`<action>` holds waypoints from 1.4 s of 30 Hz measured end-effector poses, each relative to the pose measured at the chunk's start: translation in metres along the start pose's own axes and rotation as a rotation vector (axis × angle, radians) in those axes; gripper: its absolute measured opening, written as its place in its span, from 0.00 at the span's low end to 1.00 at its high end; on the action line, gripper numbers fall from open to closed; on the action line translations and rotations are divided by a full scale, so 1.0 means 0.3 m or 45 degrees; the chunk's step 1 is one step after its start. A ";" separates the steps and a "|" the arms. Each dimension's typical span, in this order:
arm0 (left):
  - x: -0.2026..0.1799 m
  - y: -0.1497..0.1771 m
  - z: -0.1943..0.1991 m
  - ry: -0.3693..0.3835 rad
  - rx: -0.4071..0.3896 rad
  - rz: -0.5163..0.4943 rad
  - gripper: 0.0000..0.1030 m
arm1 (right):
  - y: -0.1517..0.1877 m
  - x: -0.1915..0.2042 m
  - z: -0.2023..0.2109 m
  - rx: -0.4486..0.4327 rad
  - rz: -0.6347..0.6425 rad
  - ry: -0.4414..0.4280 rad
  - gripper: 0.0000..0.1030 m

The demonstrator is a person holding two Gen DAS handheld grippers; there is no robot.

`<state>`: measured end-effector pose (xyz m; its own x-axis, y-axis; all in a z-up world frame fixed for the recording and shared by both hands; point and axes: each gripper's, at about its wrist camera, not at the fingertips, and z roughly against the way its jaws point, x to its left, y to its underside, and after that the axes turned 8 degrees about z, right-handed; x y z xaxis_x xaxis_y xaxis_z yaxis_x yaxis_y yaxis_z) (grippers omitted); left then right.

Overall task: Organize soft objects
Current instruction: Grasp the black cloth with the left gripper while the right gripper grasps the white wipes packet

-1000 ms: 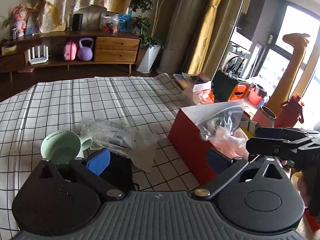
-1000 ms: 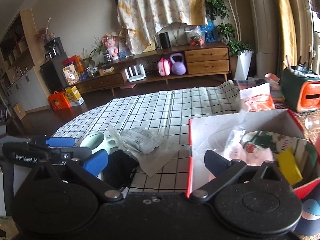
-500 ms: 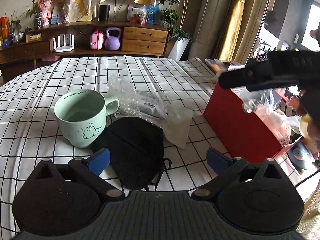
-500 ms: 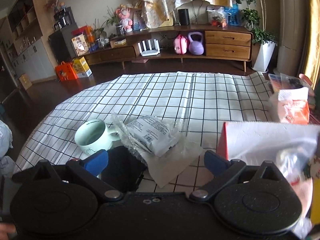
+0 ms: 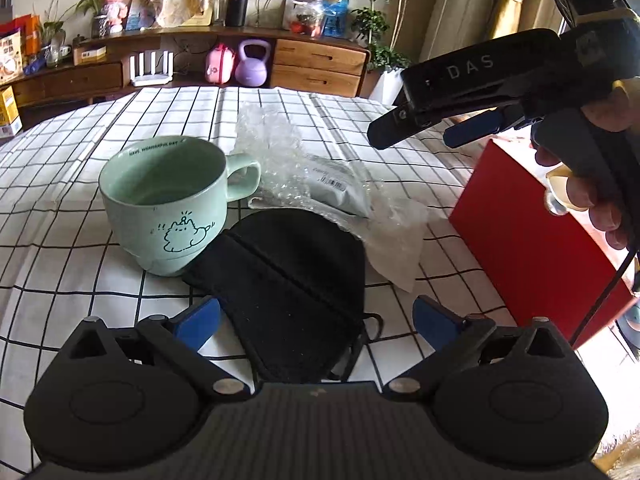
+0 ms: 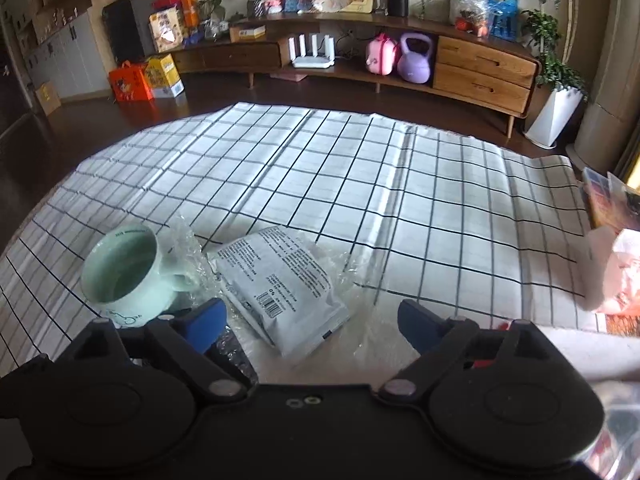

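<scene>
A black face mask [image 5: 292, 280] lies on the checked cloth [image 5: 60, 248], touching a mint-green mug [image 5: 164, 204]. My left gripper [image 5: 316, 316] hovers low over the mask, open, its near end between the blue pads. Behind the mask, a grey pouch [image 5: 340, 188] rests on crumpled bubble wrap [image 5: 268, 140]. My right gripper [image 5: 420, 136], held in a hand, hangs above that pouch. In the right wrist view the pouch [image 6: 280, 284] sits between the fingers of the right gripper [image 6: 312, 316]. Its jaws are closing, and the pads are clear of the pouch.
A red box [image 5: 536, 248] stands at the right edge of the cloth. A pink packet [image 6: 624, 276] lies at the far right. The mug [image 6: 124, 272] stands close to my right gripper's left finger. Beyond the cloth [image 6: 440, 200] are dark floor and a wooden sideboard [image 6: 480, 64].
My left gripper sank toward the black mask, which now fills its near view. My right gripper swung left from the red box to above the grey pouch.
</scene>
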<state>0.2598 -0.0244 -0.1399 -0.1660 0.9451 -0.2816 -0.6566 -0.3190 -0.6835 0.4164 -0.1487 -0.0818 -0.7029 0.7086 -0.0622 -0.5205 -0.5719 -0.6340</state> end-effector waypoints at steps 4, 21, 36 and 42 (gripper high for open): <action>0.012 0.001 -0.048 -0.009 0.015 0.005 1.00 | -0.044 0.027 -0.077 0.053 0.146 -0.015 0.81; 0.043 -0.009 -0.127 -0.007 0.022 0.058 0.99 | -0.103 0.036 -0.353 0.186 0.321 -0.211 0.91; 0.042 -0.010 -0.127 -0.067 -0.021 0.027 0.66 | -0.063 0.024 -0.324 0.141 0.165 -0.176 0.77; 0.059 -0.014 -0.120 -0.104 -0.033 0.028 0.27 | -0.043 0.017 -0.244 0.086 0.071 -0.082 0.74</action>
<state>0.2860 -0.0089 -0.1661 -0.2406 0.9401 -0.2415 -0.6328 -0.3406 -0.6954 0.4550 -0.1074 -0.1303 -0.7601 0.6482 -0.0450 -0.5096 -0.6377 -0.5776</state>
